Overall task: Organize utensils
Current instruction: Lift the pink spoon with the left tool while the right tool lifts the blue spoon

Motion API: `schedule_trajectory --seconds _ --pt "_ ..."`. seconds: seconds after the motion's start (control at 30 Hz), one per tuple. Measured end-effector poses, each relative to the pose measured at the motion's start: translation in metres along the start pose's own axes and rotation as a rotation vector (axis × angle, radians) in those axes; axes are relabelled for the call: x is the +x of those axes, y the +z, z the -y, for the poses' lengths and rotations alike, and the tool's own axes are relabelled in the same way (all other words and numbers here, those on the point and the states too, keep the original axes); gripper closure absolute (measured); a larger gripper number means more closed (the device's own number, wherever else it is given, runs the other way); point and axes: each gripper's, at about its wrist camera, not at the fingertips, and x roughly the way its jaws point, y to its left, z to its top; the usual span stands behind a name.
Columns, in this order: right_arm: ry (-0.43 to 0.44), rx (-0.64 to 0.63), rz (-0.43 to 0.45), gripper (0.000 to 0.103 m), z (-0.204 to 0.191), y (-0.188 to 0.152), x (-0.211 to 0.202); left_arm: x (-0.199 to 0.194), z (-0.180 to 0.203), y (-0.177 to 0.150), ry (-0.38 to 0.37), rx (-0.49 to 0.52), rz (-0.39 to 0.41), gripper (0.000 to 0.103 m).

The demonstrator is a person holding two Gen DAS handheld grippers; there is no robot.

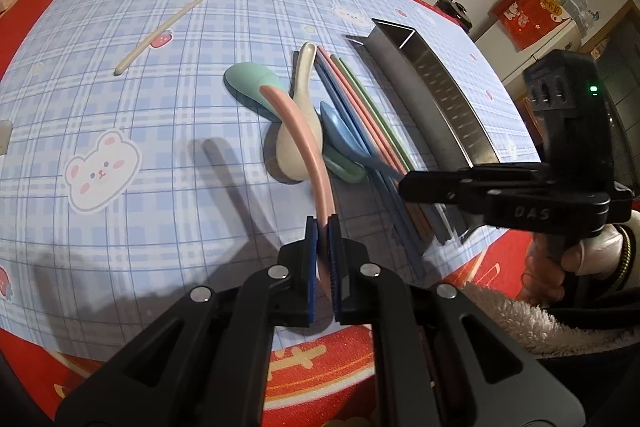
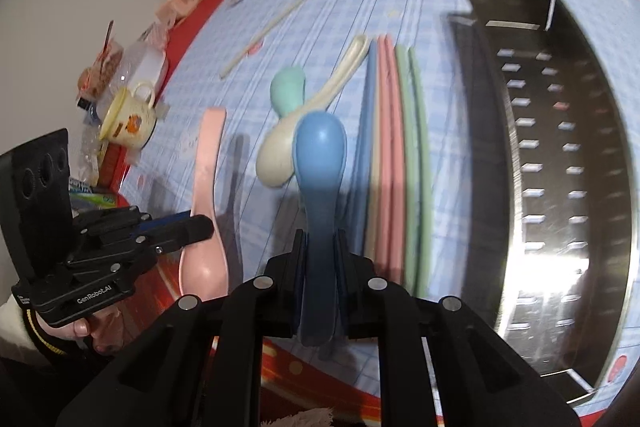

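Pink plastic fills the grip of the left gripper point(image 1: 322, 227): its two blue-padded fingers are nearly closed on a pink spoon point(image 1: 304, 135), pinching it partway along. In the left wrist view the spoon's long axis runs from 6 o'clock up toward 11 o'clock, curving over the heap, and its bowl is hidden. The right wrist view alone shows that bowl, hanging low at 7 o'clock beside the left gripper point(image 2: 200, 227), with the handle rising toward 12 o'clock.

The right gripper point(image 2: 320, 239) is clamped, fingers close together, on the handle of a blue spoon point(image 2: 318, 163). In its own view the spoon stands along the 6-to-12 line, bowl farthest from the camera. From the left wrist view the right gripper point(image 1: 404, 183) comes in from 3 o'clock and only part of the blue bowl shows, blurred.

On the blue checked cloth point(image 1: 120, 107) lie a cream spoon point(image 1: 298, 139) and a mint spoon point(image 1: 248, 87), overlapping at the middle of the pile. Just beside them at 1 o'clock lies a row of coloured chopsticks point(image 2: 396, 155), blue, pink and green, parallel and touching. A metal holder point(image 2: 560, 167) lies on its side beyond them at 3 o'clock; only the right wrist view looks into its slotted inside. A single cream chopstick point(image 1: 168, 27) lies well apart at 10 o'clock.
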Motion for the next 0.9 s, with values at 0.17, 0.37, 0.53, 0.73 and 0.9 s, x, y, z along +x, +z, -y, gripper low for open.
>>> schedule_trajectory --seconds 0.17,0.37,0.53,0.73,0.9 --pt "0.007 -0.001 -0.077 0.089 -0.003 0.001 0.020 0.000 -0.002 -0.004 -0.003 -0.010 0.000 0.094" --pt "0.050 0.019 -0.125 0.086 -0.006 0.008 0.033 -0.003 -0.009 -0.007 -0.008 -0.034 0.009 0.094" --pt "0.153 0.109 -0.133 0.074 0.007 0.013 0.036 -0.004 -0.011 -0.007 -0.012 -0.040 0.011 0.094" --pt "0.235 0.226 -0.121 0.073 0.020 0.015 0.036 -0.005 -0.013 -0.009 -0.017 -0.050 0.009 0.094" --pt "0.279 0.301 -0.113 0.089 0.031 0.014 0.038 -0.005 -0.013 -0.009 -0.018 -0.050 0.008 0.094"
